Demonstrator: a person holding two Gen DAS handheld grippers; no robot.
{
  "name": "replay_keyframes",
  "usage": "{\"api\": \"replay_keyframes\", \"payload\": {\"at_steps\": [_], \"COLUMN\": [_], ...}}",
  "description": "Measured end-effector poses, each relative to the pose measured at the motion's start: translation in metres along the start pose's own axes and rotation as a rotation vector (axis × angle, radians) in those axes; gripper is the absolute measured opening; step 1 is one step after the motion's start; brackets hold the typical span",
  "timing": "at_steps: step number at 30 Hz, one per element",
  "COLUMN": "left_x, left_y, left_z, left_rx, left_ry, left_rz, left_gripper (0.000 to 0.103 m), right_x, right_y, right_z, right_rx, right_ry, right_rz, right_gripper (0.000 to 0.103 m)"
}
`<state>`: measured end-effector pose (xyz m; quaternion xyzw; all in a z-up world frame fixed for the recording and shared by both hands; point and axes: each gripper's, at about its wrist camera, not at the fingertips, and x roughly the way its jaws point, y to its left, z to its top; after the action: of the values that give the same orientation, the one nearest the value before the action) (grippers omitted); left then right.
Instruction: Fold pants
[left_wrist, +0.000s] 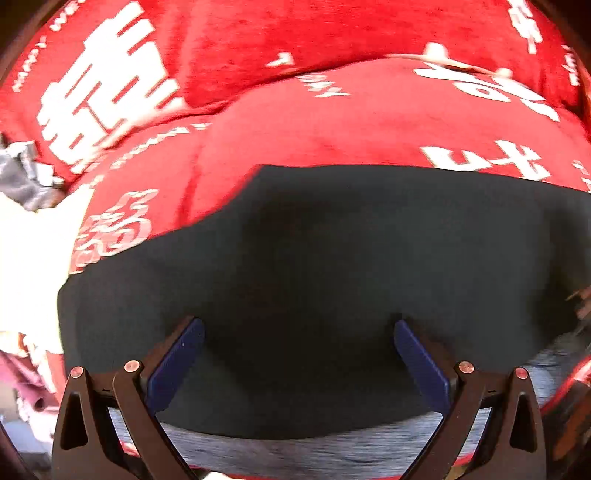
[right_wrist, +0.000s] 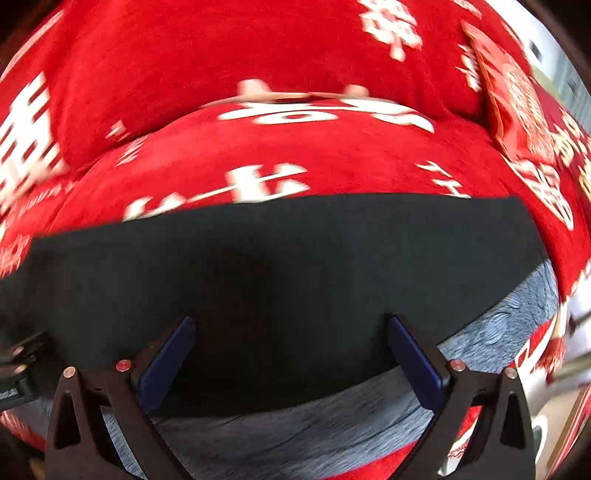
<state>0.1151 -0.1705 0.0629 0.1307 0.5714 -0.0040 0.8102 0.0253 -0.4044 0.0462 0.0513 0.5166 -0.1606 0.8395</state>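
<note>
The black pants lie flat in a folded block on a red blanket with white characters. A grey fleecy inner layer shows along their near edge. My left gripper is open and empty, its blue-padded fingers spread just above the pants. In the right wrist view the same black pants fill the middle, with the grey lining at the near and right edges. My right gripper is open and empty over the pants.
The red blanket covers a soft, humped surface behind the pants. A grey cloth and white fabric lie at the left. A red printed packet rests at the far right. The other gripper's body shows at the left edge.
</note>
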Motion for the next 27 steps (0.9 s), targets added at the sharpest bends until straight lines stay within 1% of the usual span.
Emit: {"api": "replay_keyframes", "payload": {"at_steps": [2, 3, 4, 6, 7, 8, 10, 12, 15, 17, 18, 20, 22, 24, 25, 26, 27], "left_x": [0.002, 0.004, 0.005, 0.006, 0.006, 0.005, 0.003, -0.004, -0.004, 0.001, 0.005, 0.013, 0.021, 0.033, 0.040, 0.041, 0.041], "left_y": [0.013, 0.019, 0.027, 0.035, 0.037, 0.041, 0.050, 0.062, 0.084, 0.111, 0.123, 0.155, 0.181, 0.206, 0.218, 0.225, 0.226], "left_z": [-0.001, -0.002, -0.004, -0.008, -0.009, -0.010, -0.012, -0.017, -0.024, -0.030, -0.032, -0.041, -0.052, -0.063, -0.070, -0.074, -0.075], "left_rx": [-0.014, -0.021, -0.032, -0.036, -0.033, -0.032, -0.048, -0.079, -0.123, -0.185, -0.213, -0.288, -0.353, -0.412, -0.440, -0.452, -0.451], "left_ry": [0.001, 0.007, 0.014, 0.012, 0.009, 0.008, 0.010, -0.007, -0.010, 0.001, 0.007, 0.025, 0.041, 0.064, 0.068, 0.057, 0.044], "left_rz": [0.035, 0.034, 0.017, 0.014, 0.018, 0.026, 0.033, 0.026, 0.042, 0.042, 0.038, 0.025, 0.018, 0.013, -0.007, -0.042, -0.052], "left_gripper": [0.103, 0.103, 0.103, 0.103, 0.103, 0.103, 0.103, 0.103, 0.103, 0.103, 0.103, 0.103, 0.103, 0.103, 0.103, 0.103, 0.103], "right_x": [0.005, 0.005, 0.006, 0.007, 0.006, 0.004, -0.003, -0.020, -0.044, -0.051, -0.051, -0.048, -0.039, -0.037, -0.036, -0.033, -0.032], "right_y": [-0.024, -0.032, -0.042, -0.056, -0.057, -0.052, -0.036, -0.006, 0.064, 0.112, 0.130, 0.159, 0.169, 0.158, 0.151, 0.143, 0.134], "right_z": [0.007, 0.009, 0.012, 0.015, 0.016, 0.017, 0.017, 0.012, -0.001, -0.013, -0.019, -0.032, -0.040, -0.040, -0.037, -0.030, -0.027], "right_rx": [0.066, 0.091, 0.123, 0.185, 0.195, 0.187, 0.165, 0.099, -0.081, -0.206, -0.249, -0.314, -0.332, -0.288, -0.271, -0.256, -0.238], "right_ry": [0.012, 0.017, 0.023, 0.038, 0.044, 0.054, 0.063, 0.030, -0.017, -0.019, -0.014, 0.000, 0.028, 0.025, 0.030, 0.029, 0.031], "right_rz": [-0.031, -0.051, -0.069, -0.079, -0.094, -0.127, -0.174, -0.107, -0.016, 0.057, 0.086, 0.108, 0.110, 0.156, 0.158, 0.143, 0.127], "right_gripper": [0.103, 0.103, 0.103, 0.102, 0.102, 0.103, 0.103, 0.103, 0.103, 0.103, 0.103, 0.103, 0.103, 0.103, 0.103, 0.103, 0.103]}}
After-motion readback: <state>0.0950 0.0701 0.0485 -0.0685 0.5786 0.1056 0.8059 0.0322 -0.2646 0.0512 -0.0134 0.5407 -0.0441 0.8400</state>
